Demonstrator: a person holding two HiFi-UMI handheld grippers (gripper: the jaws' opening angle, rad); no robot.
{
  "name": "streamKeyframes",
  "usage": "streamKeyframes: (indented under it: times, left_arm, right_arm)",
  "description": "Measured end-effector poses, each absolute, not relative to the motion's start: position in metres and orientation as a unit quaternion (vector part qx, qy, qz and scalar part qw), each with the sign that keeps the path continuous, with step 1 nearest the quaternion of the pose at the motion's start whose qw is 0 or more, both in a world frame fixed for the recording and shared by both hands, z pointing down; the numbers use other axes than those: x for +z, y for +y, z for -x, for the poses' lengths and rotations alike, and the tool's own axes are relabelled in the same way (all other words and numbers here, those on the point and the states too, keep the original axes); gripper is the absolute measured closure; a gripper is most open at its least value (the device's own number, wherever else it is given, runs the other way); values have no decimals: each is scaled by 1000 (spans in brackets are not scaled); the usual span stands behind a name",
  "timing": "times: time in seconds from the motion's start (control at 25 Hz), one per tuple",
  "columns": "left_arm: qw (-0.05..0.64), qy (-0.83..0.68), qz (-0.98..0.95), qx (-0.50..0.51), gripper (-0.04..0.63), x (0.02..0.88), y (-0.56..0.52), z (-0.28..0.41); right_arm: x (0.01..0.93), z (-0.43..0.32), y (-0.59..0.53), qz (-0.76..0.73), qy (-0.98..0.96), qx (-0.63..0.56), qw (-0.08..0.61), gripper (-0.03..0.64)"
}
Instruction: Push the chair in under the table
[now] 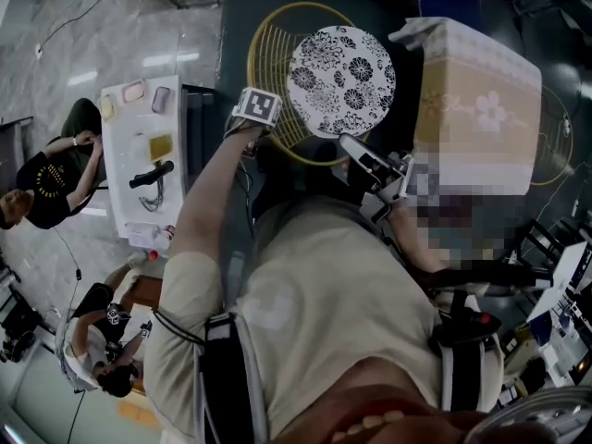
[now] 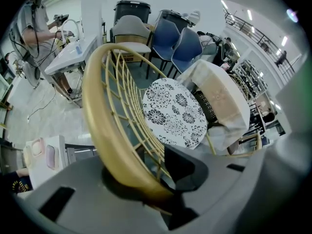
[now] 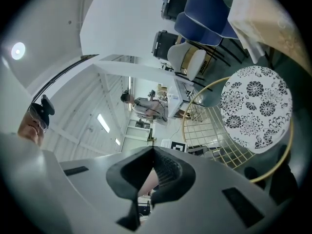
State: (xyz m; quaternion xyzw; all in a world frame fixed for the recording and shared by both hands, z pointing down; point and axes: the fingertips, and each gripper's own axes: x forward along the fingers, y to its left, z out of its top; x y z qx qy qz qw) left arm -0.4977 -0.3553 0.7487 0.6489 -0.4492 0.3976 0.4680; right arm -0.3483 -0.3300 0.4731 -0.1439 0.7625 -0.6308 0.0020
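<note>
Chair (image 1: 340,80) legs out of sight, backrest rim partly behind arm (image 1: 208,202)

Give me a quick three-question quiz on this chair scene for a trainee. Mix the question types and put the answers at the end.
1. True or false: the right gripper stands wide open.
2. Which thing stands between the left gripper's jaws? A: a cable. B: the chair's gold rim. C: a table leg.
3. Short answer: what lies in the chair?
Key: 1 false, its jaws are shut with nothing between them. 2 B. 3 the round floral cushion.
</note>
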Motion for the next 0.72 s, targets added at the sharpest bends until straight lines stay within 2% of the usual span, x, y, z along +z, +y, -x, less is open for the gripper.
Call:
streamKeyframes:
  times: [0.2, 0.72]
  left_arm:
    - [509, -467, -620, 373, 511, 757, -356, 495]
    - [512, -462, -621, 372, 523, 762, -360, 494]
  right_arm:
    - [479, 345, -334, 153, 758, -635, 8, 607]
    - [489, 348, -333, 165, 747, -644, 10, 607]
